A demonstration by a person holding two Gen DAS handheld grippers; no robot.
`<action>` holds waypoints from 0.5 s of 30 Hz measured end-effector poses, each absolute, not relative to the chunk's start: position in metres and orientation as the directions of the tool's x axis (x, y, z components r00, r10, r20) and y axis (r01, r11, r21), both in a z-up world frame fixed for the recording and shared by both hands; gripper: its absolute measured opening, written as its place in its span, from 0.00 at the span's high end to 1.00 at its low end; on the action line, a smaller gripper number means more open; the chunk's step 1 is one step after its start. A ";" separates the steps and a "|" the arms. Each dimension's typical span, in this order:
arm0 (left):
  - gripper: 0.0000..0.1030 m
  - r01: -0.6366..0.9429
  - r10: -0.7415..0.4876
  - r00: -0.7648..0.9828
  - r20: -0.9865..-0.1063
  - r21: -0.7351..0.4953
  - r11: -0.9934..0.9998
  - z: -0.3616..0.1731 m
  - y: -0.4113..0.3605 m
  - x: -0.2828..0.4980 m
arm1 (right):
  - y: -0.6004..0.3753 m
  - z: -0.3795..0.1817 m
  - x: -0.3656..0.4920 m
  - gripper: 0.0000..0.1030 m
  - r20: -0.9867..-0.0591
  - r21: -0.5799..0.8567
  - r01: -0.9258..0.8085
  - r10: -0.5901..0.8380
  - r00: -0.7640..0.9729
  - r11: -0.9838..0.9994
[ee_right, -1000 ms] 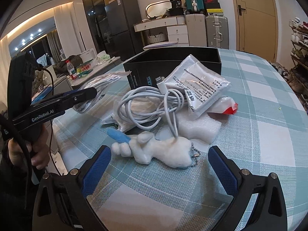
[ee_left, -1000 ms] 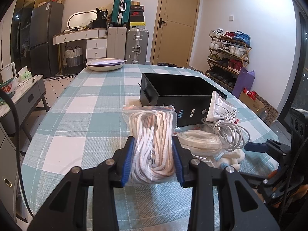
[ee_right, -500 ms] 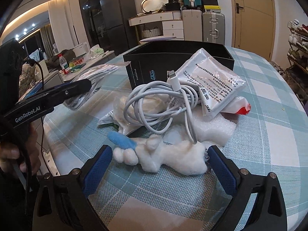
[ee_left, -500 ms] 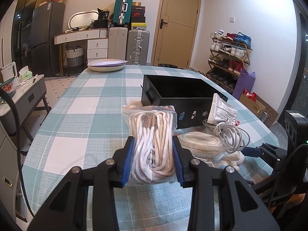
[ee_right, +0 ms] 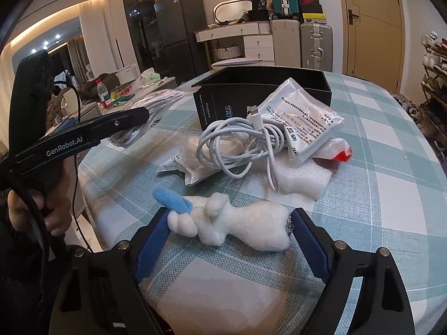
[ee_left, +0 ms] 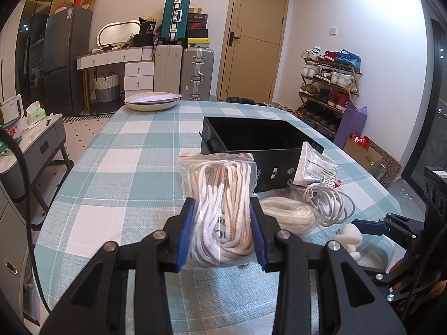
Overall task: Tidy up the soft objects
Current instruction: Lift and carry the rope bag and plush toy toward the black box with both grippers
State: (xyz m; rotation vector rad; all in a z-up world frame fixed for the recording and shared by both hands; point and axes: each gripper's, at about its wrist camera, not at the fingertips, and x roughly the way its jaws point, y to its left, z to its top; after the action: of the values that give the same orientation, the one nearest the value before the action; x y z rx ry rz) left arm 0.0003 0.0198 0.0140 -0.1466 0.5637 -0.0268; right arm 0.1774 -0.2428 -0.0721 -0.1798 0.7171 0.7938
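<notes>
The left gripper (ee_left: 222, 230) clamps a bag of cords (ee_left: 220, 206), held up before the black box (ee_left: 259, 142). The right gripper (ee_right: 232, 237) is closing around a white plush (ee_right: 237, 226) on the tablecloth (ee_right: 391, 209) nearer than the box; the pads seem just short of touching it.

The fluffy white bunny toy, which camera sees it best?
The right wrist view: the white plush toy lies whole between the closing right gripper. The left wrist view catches only a bit of it.

Black two-finger grippers (ee_right: 229, 240) with blue pads (ee_right: 151, 245) (silver screws, "GenRobot.AI" lettering).
</notes>
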 end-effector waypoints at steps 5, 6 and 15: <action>0.65 -0.006 -0.069 0.853 -0.518 -0.141 0.990 0.020 0.016 -0.002 | -0.257 -0.059 0.165 0.15 -0.601 0.112 -0.712 0.618 0.507 0.694; 0.65 -0.002 -0.072 0.855 -0.514 -0.141 0.990 0.022 0.015 -0.003 | -0.261 -0.056 0.163 0.15 -0.589 0.111 -0.712 0.623 0.514 0.693; 0.65 0.019 -0.073 0.873 -0.483 -0.115 0.993 0.039 0.008 -0.002 | -0.284 -0.015 0.160 0.15 -0.475 0.083 -0.707 0.652 0.591 0.702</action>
State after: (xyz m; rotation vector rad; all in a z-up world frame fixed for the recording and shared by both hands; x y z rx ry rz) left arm -0.0022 0.0084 0.0390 -0.1079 0.5078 -0.0479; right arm 0.1599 -0.2845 -0.0145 -0.1193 0.5035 0.7929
